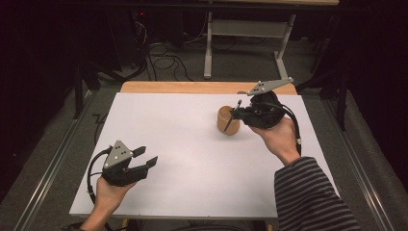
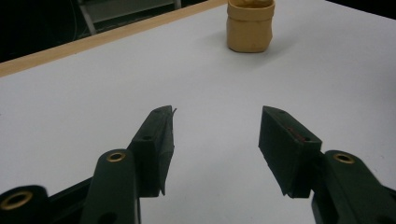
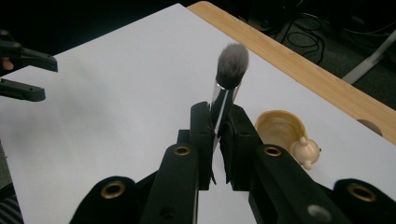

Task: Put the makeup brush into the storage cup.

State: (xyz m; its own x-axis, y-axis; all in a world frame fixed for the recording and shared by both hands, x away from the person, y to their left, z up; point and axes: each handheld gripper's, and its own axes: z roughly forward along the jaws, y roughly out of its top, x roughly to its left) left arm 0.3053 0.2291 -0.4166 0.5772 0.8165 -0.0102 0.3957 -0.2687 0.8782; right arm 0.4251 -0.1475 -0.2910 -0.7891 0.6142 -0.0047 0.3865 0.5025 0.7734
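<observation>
One white tabletop, dark room.

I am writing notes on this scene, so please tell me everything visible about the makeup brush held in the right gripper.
The makeup brush with a grey fluffy head has soft bristles, dark at the base and paler at the tips, above a shiny metal-looking collar. Its handle is clamped between the black pads of the right gripper, head pointing away from the hand. It is held in the air above the white table, next to the tan cup, apparently without touching it.
</observation>
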